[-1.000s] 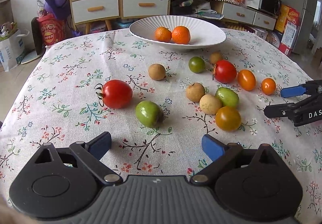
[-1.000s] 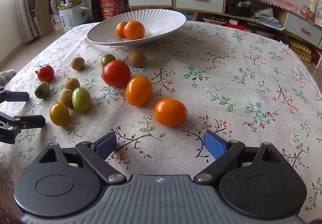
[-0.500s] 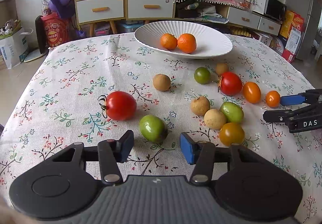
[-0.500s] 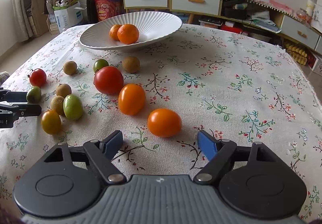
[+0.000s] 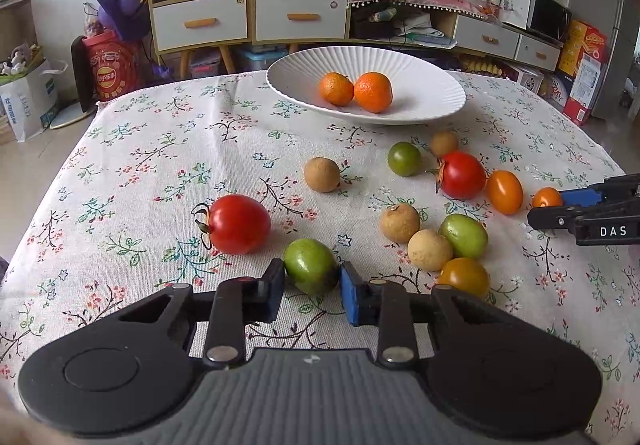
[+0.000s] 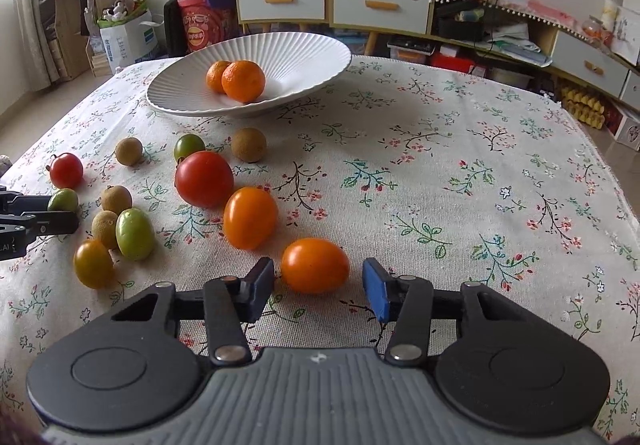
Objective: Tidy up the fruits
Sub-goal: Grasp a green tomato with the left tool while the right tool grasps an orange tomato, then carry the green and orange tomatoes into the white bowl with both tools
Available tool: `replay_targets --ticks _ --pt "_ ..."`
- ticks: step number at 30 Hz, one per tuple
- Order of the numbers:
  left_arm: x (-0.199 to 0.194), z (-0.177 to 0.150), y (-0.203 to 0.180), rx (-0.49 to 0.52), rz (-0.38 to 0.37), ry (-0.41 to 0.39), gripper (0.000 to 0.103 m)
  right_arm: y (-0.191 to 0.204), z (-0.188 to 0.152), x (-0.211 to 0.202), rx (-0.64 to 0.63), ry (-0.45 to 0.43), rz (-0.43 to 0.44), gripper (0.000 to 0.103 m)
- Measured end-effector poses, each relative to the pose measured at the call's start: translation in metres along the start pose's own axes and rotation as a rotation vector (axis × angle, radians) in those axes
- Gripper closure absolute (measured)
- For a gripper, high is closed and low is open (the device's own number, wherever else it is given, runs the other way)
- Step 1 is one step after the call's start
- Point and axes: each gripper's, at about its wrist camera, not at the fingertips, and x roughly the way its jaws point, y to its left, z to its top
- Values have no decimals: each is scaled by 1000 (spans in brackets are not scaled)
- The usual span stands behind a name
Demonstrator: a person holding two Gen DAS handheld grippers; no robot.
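- Fruits lie scattered over the flowered tablecloth (image 5: 160,149); only two mandarins (image 5: 373,91) sit in the white ribbed bowl (image 5: 432,89) at the far side, so most of the sorting looks undone.
- Nearest the left gripper (image 5: 312,285) is a green tomato (image 5: 311,265), resting on the cloth just beside a larger red tomato (image 5: 239,223). The two pads sit against its sides, so I'd say it is pinched or as good as, though it hasn't left the cloth.
- The right gripper (image 6: 318,285) stands spread around an orange tomato (image 6: 315,265); there is a clear gap on the blue-pad side, so nothing is held yet.
- Both fruits look light, smooth and round. I'd expect them to roll or squirt out if squeezed off-centre.
- The skin looks thin; a firm clamp could split or bruise it, so a gentle squeeze seems right.
- The best hold, to my eye, is across the widest middle, pads level on either side.
- The orange one is egg-shaped and lying sideways; gripping across its shorter width should be steadier.
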Motion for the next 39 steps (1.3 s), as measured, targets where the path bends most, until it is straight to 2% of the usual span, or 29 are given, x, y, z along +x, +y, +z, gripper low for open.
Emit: replay_targets --ticks 2,12,19,28,32,39 --pt "0 1 0 -2 2 -2 73 0 1 0 0 -1 3 70" --pt "-4 11 -4 2 -17 -25 73 2 6 -1 8 -2 9 71" --pt "-7 25 -8 4 -38 -47 73 9 16 -6 11 -36 24 71" --pt "-5 56 -15 -21 -55 -66 73 18 43 -11 49 -77 57 71" --pt "0 72 -16 -66 -68 -67 73 20 58 -10 60 -100 72 71" --pt "13 91 -22 -103 -72 -75 73 12 78 4 104 -98 100 71"
